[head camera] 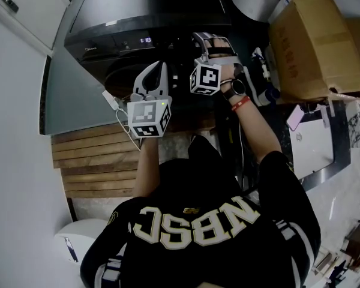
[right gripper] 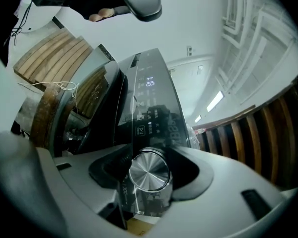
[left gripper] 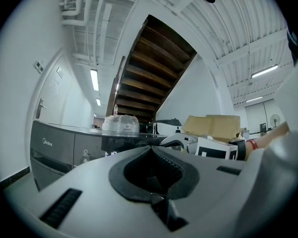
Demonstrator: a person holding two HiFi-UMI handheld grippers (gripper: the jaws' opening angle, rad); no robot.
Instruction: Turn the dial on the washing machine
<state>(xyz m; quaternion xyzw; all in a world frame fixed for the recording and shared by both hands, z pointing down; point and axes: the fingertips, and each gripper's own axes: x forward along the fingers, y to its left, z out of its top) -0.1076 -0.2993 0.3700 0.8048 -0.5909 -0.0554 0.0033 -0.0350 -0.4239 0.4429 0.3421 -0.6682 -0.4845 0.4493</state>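
The dark grey washing machine [head camera: 138,17] stands in front of me, its lit display [head camera: 146,40] on the black control panel. In the right gripper view the round brushed-metal dial [right gripper: 150,175] sits between the jaws of my right gripper [right gripper: 148,168], which is open, its pads close beside the dial's rim. In the head view my right gripper [head camera: 207,41] is up against the panel and hides the dial. My left gripper [head camera: 158,68] hangs shut and empty to the left, off the machine's front. Its own view looks over the machine's top, the jaws [left gripper: 151,150] closed together.
A large cardboard box [head camera: 315,41] stands to the right of the machine, with a white appliance [head camera: 315,146] below it. Wooden slats [head camera: 96,161] lie at the left by the machine's side. A white cable [head camera: 117,110] dangles near my left gripper. A plastic-wrapped bundle [left gripper: 120,123] rests on the machine's top.
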